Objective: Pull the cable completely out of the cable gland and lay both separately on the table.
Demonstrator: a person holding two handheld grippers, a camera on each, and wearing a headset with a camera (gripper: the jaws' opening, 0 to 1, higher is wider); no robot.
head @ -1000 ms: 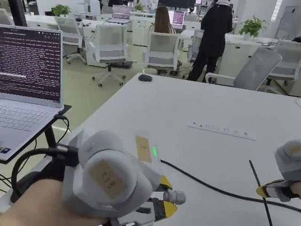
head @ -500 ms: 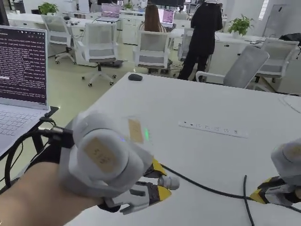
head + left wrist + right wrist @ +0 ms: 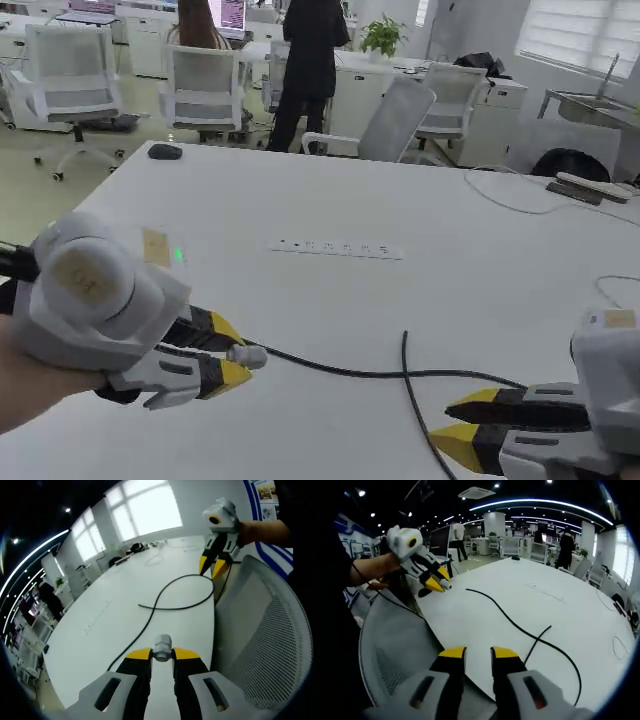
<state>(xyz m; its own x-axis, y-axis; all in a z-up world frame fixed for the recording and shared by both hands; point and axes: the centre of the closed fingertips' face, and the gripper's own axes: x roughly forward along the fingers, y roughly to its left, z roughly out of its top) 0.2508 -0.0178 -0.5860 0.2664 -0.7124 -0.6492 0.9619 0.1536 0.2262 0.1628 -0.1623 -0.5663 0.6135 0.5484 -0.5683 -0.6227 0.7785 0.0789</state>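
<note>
My left gripper (image 3: 235, 355) hangs low over the white table (image 3: 400, 200) at the near left, shut on a small white cable gland (image 3: 247, 354). The left gripper view has the gland (image 3: 162, 647) pinched between the yellow jaw tips. From the gland a black cable (image 3: 330, 372) runs right, crosses itself in a loop and ends near my right gripper (image 3: 455, 420). That gripper sits at the bottom right, open, with nothing between its jaws (image 3: 472, 655). The right gripper view takes in the left gripper (image 3: 440, 582) and the cable (image 3: 520, 625) on the table.
A flat white power strip (image 3: 340, 248) lies mid-table and a dark mouse (image 3: 165, 151) at the far left. White cords (image 3: 520, 205) trail on the right. A grey mesh chair (image 3: 260, 630) stands against the near table edge. Office chairs and people are beyond.
The head camera has swung to the right, taking the laptop out of view. My left gripper still holds the gland. The right gripper's jaws now show in full, standing apart.
</note>
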